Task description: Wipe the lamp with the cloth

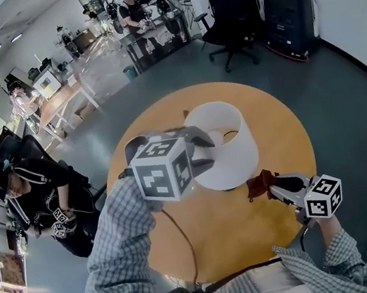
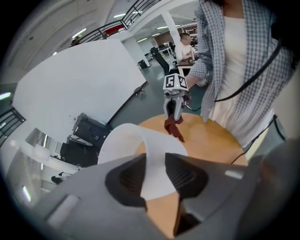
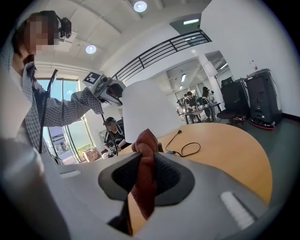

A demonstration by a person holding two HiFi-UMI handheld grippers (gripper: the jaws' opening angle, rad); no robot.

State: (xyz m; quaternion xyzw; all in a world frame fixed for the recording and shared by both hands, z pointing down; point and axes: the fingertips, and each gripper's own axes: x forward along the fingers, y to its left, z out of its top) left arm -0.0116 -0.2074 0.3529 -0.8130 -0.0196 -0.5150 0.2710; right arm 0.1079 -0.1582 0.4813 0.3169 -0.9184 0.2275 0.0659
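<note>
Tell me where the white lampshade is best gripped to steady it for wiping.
Probably its thin upper rim, from above: the white cylindrical lampshade is open at the top, so one jaw goes inside, one outside. The left gripper pinches the wall there, leaving the outer face near the dark red cloth in the right gripper free.

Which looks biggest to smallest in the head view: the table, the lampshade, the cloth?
1. table, clearly the largest
2. lampshade
3. cloth, the smallest, though it is bunched up, so its full size is unsure
</note>
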